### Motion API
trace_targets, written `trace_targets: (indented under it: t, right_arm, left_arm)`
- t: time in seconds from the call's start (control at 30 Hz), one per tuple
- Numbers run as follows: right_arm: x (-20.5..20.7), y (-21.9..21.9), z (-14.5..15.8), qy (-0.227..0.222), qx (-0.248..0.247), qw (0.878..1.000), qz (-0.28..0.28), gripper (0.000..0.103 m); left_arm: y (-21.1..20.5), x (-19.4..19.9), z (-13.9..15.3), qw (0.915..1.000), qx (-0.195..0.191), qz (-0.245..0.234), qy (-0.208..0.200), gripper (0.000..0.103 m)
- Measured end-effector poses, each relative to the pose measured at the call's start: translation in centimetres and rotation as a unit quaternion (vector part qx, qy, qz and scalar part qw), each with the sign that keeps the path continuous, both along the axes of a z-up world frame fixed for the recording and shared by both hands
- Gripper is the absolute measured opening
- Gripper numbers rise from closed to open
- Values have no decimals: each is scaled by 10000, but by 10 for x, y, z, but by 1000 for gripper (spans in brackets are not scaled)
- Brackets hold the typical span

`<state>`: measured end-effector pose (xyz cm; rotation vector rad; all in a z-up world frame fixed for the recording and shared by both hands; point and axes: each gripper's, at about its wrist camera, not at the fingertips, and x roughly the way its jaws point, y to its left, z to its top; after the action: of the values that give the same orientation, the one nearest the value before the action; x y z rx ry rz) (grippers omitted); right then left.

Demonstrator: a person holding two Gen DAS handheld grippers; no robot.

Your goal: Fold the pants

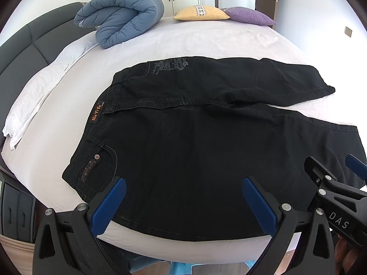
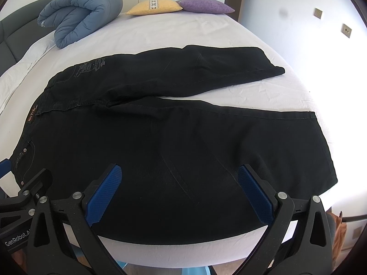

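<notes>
Lying flat across the white bed (image 1: 183, 36), the black pants (image 1: 195, 149) have their waistband toward nine o'clock and both legs spread toward three o'clock, the far leg angling away from the near one. Both the left gripper (image 1: 183, 202) and the right gripper (image 2: 180, 190) hang spread wide above the near leg with nothing between their blue pads. At twelve o'clock sit a rolled blue duvet (image 1: 121, 18), a yellow cushion (image 1: 201, 13) and a purple cushion (image 1: 248, 16).
</notes>
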<state>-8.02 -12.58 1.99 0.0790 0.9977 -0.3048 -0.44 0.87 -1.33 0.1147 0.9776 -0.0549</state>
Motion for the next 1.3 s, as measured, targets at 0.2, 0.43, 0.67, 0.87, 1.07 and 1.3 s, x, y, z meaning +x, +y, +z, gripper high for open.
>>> trace_targets:
  t: [0.2,0.43,0.67,0.87,1.07,1.3]
  right_arm:
    - [0,0,0,1,3,10000,-3,103]
    - [0,1,-2,5,5,10000,7,103]
    - [-1,3,-3,13,1,10000,26,103]
    - [0,3,-2,24,-4,10000,42,103]
    - [0,3,-2,24,-4,10000,50,103]
    - [0,4,-2,31,7,10000,57,103]
  left_arm:
    - [0,0,0,10000,14,-3,2,103]
    - [1,0,-1,10000,24,-4,8,103]
    - [0,0,-1,10000,33,3,8,103]
    - [0,0,-1,10000,41,-3,12,103]
    - [0,0,-1,10000,42,2,11,103]
    - [1,1,-2,10000,54,0,22,103]
